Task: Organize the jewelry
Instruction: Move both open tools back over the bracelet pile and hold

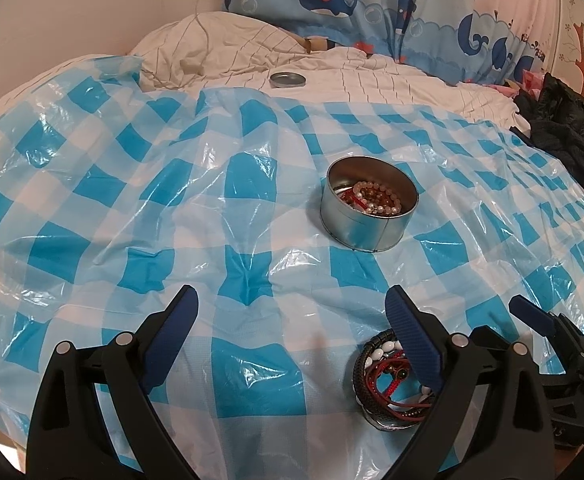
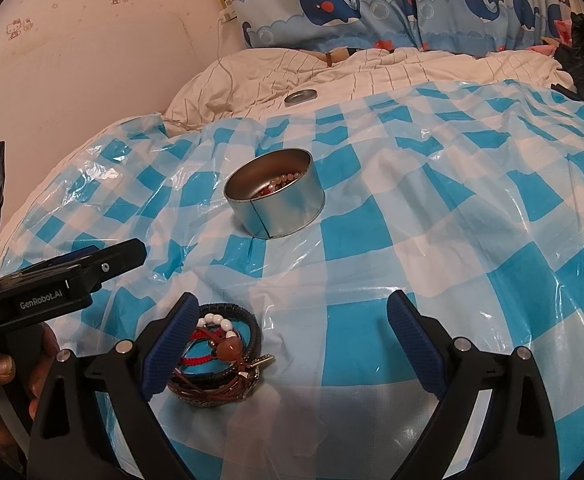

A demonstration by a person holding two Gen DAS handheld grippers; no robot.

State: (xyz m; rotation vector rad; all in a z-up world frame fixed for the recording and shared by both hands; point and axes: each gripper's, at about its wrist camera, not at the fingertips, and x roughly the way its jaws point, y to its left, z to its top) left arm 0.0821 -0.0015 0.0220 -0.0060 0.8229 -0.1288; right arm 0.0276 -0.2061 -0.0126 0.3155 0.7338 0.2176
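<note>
Blue-checked plastic sheet (image 2: 371, 216) covers bed. L gripper (image 1: 292, 320) and R gripper (image 2: 292, 324): fingers apart, holding nothing. Bracelet pile (image 2: 220, 356) lies near side of round tin (image 2: 276, 200), w/ beads inside; lid (image 2: 300, 97) beyond tin.

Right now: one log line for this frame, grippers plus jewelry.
left gripper: open, empty | right gripper: open, empty | bracelet pile: on checked sheet | tin: open, beads inside | lid: off, on bedding
</note>
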